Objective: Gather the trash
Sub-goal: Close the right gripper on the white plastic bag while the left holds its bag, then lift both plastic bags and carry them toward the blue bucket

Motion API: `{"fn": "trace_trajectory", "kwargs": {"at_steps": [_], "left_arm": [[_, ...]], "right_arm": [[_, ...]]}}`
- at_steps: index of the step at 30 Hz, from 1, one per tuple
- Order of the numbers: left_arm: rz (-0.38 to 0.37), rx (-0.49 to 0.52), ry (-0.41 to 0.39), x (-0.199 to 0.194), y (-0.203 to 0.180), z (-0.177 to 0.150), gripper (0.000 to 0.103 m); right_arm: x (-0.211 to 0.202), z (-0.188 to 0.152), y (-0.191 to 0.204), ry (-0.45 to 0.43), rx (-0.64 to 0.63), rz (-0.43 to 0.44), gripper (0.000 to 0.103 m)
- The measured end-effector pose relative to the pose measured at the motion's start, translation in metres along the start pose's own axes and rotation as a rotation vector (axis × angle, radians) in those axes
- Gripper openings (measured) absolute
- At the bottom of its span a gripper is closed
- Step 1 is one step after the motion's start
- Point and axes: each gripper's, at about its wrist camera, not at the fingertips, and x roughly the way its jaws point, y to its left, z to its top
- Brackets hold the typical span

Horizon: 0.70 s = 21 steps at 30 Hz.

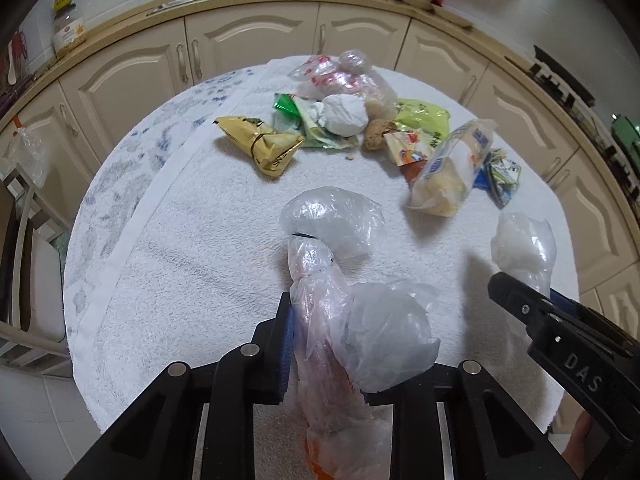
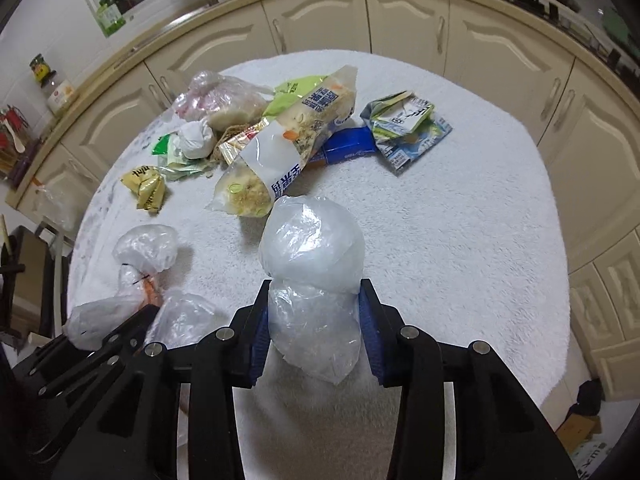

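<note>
Left gripper (image 1: pixel 326 344) clamping narrow on a clear plastic bag (image 1: pixel 340 312) with orange inside, at 6 o'clock on the white towel (image 1: pixel 200 240). Right gripper (image 2: pixel 314 328) squeezing another clear bag (image 2: pixel 312 276), the wrapper pile (image 2: pixel 280 136) lying at 12 o'clock. Likely gathering step: next calling for lifting both bags clear without losing the slippery film

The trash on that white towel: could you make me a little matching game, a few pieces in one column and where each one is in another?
Things:
1. gold wrapper
2. clear plastic bag
3. bag tied with black string
4. blue-and-white crumpled carton

Places:
A. between the right gripper fingers
B. lying at the pile's right end
C. between the left gripper fingers
D. lying at the pile's left end

Pairs: 1-D, 2-A, 3-C, 4-B
</note>
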Motion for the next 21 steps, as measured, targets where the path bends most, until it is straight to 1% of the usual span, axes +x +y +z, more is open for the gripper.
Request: {"fn": "trace_trajectory", "kwargs": {"at_steps": [3, 9, 14, 21], "left_arm": [[-0.007, 0.008, -0.014, -0.010, -0.003, -0.004, 0.021], [-0.002, 0.035, -0.060, -0.034, -0.014, -0.013, 0.019], [-0.039, 0.072, -0.089, -0.055, -0.026, -0.019, 0.018], [-0.070, 0.108, -0.133, -0.084, -0.043, -0.027, 0.018]], "right_arm": [[-0.012, -0.005, -0.004, -0.020, 0.003, -0.018, 0.041], [-0.029, -0.017, -0.019, -0.043, 0.028, -0.021, 0.041], [-0.043, -0.027, -0.031, -0.061, 0.054, -0.025, 0.041], [-0.065, -0.039, -0.054, -0.097, 0.100, -0.038, 0.041]]}}
